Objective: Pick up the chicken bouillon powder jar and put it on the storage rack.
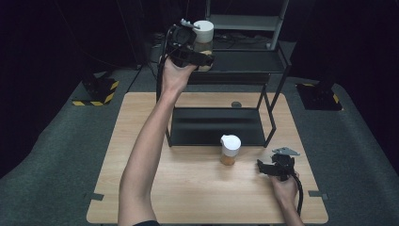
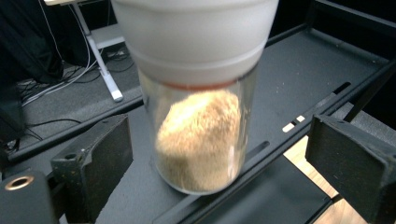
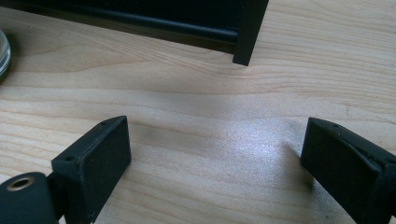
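A clear jar [image 1: 203, 34] with a white lid and tan powder inside stands on the top shelf [image 1: 244, 61] of a black metal rack. My left gripper [image 1: 203, 60] is raised to it, open. In the left gripper view the jar [image 2: 198, 116] sits between the two jaws with a gap on each side, near the shelf's [image 2: 299, 79] front edge. A second such jar [image 1: 230, 149] stands on the wooden table [image 1: 188, 188] in front of the rack. My right gripper [image 1: 263, 167] rests low at the table's right, open and with nothing between its jaws [image 3: 215, 144].
The rack's lower shelf [image 1: 216, 125] lies on the table; one of its legs [image 3: 247, 32] stands just ahead of the right gripper, with the glass edge of the table jar [image 3: 3, 46] at far left. A small dark disc [image 1: 236, 104] lies behind the rack.
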Available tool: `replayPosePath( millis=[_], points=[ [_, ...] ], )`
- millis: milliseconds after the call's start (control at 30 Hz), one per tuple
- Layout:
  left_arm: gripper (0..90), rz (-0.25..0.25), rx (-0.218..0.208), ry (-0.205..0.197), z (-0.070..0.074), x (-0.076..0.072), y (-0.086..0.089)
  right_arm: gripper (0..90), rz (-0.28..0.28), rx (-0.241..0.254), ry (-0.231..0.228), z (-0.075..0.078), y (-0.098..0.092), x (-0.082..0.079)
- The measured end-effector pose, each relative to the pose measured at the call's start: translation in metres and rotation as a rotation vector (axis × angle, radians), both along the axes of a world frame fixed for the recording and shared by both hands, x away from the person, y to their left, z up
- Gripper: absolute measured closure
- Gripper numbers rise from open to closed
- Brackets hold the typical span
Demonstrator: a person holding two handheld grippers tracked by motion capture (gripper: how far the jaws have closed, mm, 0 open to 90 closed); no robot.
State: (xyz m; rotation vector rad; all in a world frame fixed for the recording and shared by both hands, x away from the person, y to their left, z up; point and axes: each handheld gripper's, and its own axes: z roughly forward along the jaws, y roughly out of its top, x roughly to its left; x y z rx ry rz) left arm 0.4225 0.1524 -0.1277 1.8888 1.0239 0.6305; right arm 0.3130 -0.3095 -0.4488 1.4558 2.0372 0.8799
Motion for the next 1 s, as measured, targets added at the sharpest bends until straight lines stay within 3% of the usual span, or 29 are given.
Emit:
replayPosePath(
  millis=[200, 667, 1000],
  points=[
    [8.7, 0.02, 0.014, -0.022, -0.009, -0.013, 0.002, 7.6, 0.0, 0.0, 0.0, 0.0, 0.0, 0.0],
    [8.8, -0.01, 0.002, -0.028, -0.019, -0.027, 0.012, 7.6, 0.0, 0.0, 0.001, 0.0, 0.0, 0.0],
    [8.7, -0.02, 0.003, -0.033, -0.036, -0.04, 0.024, 7.6, 0.0, 0.0, 0.001, 0.0, 0.0, 0.0]
  ],
)
